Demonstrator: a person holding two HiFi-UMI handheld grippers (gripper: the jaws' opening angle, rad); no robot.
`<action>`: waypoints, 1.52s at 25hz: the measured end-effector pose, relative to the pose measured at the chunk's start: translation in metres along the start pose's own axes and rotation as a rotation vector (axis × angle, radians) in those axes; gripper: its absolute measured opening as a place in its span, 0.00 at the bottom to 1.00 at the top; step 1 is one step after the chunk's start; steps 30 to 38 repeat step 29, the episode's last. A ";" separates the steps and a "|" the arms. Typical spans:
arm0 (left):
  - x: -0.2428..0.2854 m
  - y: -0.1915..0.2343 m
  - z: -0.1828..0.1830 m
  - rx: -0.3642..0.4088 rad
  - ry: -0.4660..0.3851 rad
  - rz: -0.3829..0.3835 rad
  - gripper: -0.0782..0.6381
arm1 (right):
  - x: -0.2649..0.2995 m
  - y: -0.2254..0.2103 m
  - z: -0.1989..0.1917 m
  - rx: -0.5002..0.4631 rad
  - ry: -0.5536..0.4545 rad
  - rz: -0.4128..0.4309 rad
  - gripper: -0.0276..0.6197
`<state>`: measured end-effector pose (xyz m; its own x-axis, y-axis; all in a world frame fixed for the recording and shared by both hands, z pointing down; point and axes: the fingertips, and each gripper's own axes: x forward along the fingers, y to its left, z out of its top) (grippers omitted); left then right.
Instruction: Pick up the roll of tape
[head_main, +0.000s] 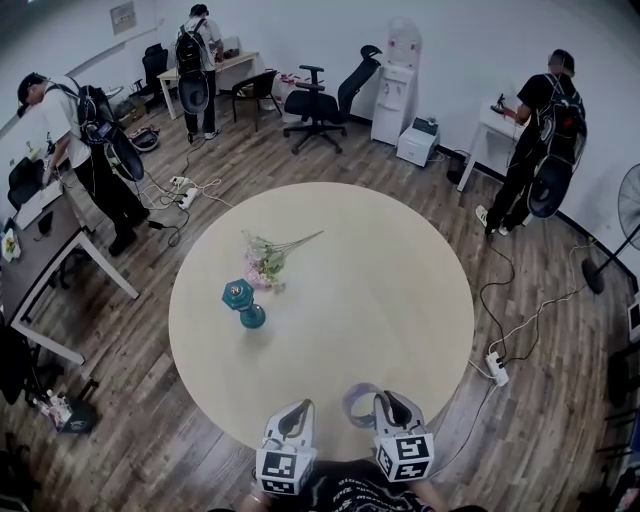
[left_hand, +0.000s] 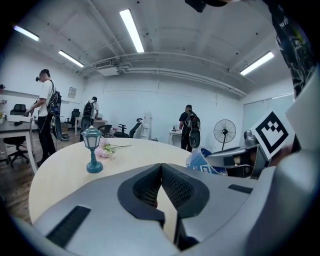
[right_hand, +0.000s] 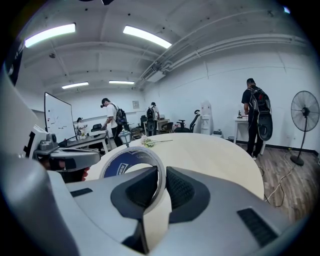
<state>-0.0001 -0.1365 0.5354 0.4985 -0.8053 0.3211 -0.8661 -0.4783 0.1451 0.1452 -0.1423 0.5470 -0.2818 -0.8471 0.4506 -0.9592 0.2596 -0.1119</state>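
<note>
The grasp looked done: the right gripper (right_hand: 161, 187) had its jaws pinched on the wall of the tape (right_hand: 131, 162), which stood upright at lower centre of the head view, by the table's (head_main: 400, 260) near edge; the left gripper (left_hand: 161, 182) was closed with nothing between its jaws; what seemed left was a clear lift; whether the tape had cleared the table could not be told, since its lower rim lay hidden behind the jaws in every view.

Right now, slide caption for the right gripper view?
Right tongs grip the tape roll by its wall at a round table; lamp and flowers beyond.
</note>
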 end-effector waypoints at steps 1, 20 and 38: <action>0.001 -0.001 0.001 -0.001 -0.002 -0.004 0.14 | 0.001 0.000 0.000 -0.003 0.000 0.005 0.14; 0.010 -0.001 -0.007 0.030 0.031 -0.009 0.14 | 0.014 0.000 -0.001 -0.027 0.012 0.040 0.14; 0.018 -0.001 -0.004 0.040 0.037 -0.019 0.14 | 0.018 -0.006 0.002 -0.016 0.010 0.023 0.13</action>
